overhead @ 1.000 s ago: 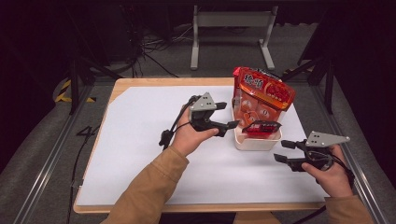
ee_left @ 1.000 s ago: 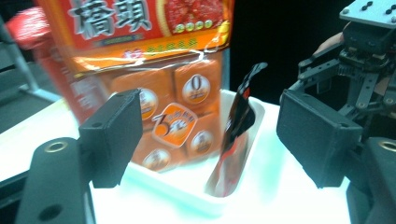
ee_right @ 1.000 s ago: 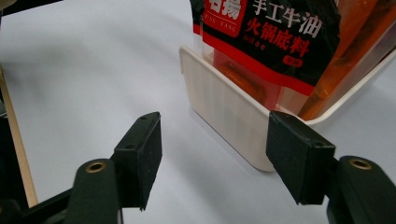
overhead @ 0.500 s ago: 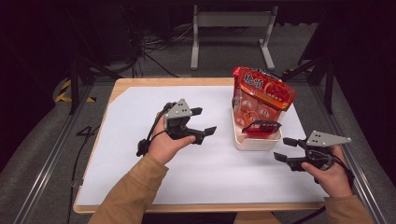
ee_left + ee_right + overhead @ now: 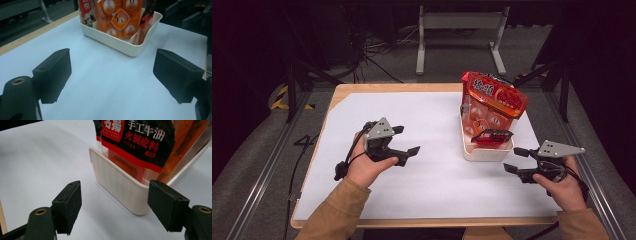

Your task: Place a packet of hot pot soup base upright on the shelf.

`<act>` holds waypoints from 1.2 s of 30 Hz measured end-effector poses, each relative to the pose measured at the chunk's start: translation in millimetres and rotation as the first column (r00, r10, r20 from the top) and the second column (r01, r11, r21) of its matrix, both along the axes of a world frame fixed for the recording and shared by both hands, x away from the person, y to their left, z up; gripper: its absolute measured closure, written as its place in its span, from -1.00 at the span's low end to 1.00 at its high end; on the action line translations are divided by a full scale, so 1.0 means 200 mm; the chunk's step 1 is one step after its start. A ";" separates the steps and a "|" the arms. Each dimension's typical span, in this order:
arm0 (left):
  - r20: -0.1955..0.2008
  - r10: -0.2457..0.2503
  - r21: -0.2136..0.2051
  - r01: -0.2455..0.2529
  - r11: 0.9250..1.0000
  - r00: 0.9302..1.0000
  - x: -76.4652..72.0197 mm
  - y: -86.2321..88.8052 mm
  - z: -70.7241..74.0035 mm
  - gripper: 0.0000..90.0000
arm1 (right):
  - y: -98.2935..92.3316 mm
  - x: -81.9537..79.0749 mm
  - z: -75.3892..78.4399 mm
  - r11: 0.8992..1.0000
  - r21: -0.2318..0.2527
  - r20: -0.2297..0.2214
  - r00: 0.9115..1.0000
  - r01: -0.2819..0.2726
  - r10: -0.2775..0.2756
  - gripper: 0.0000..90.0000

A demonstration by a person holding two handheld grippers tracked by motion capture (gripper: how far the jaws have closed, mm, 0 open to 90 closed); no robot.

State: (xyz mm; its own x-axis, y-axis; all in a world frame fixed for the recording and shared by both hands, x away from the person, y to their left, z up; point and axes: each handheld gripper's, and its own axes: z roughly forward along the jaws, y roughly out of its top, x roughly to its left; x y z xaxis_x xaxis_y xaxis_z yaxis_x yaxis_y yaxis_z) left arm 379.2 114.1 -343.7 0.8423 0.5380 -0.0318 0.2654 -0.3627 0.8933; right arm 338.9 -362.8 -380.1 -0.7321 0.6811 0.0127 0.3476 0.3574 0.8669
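Packets [image 5: 492,102] stand upright in the white bin [image 5: 486,152] at the desk's [image 5: 432,185] right side, so the loading looks done. Your left gripper [image 5: 404,141] and right gripper [image 5: 514,160] have just been opening, jaws wide and empty, both clear of the bin; nothing looks left to place.

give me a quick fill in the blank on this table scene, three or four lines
1. The orange snack bag stands in a ____ bin.
2. The jaws of the left hand-held gripper are ____, with nothing between them.
3. The small packet with the black top sits at the end of the bin nearer the ____ hand-held gripper.
4. The table is covered by a ____ sheet.

Missing words: white; open; right; white
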 end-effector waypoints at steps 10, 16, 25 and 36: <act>-0.027 0.055 0.032 -0.054 0.998 0.998 -0.05 0.14 -0.13 -0.65 | 0.00 0.01 -0.03 1.000 -0.001 0.007 1.000 0.005 -0.005 -0.38; -0.045 0.083 0.027 -0.082 0.996 0.996 -0.07 0.19 -0.22 -0.66 | 0.00 0.02 -0.05 1.000 0.007 0.013 1.000 0.008 -0.008 -0.41; -0.064 0.107 0.024 -0.105 0.994 0.992 -0.08 0.23 -0.32 -0.66 | -0.01 0.02 -0.07 1.000 0.012 0.016 1.000 0.018 -0.018 -0.42; -0.067 0.115 0.077 -0.110 0.991 0.991 -0.13 0.26 -0.45 -0.67 | -0.03 0.02 -0.13 0.999 0.003 0.001 0.999 0.049 -0.049 -0.42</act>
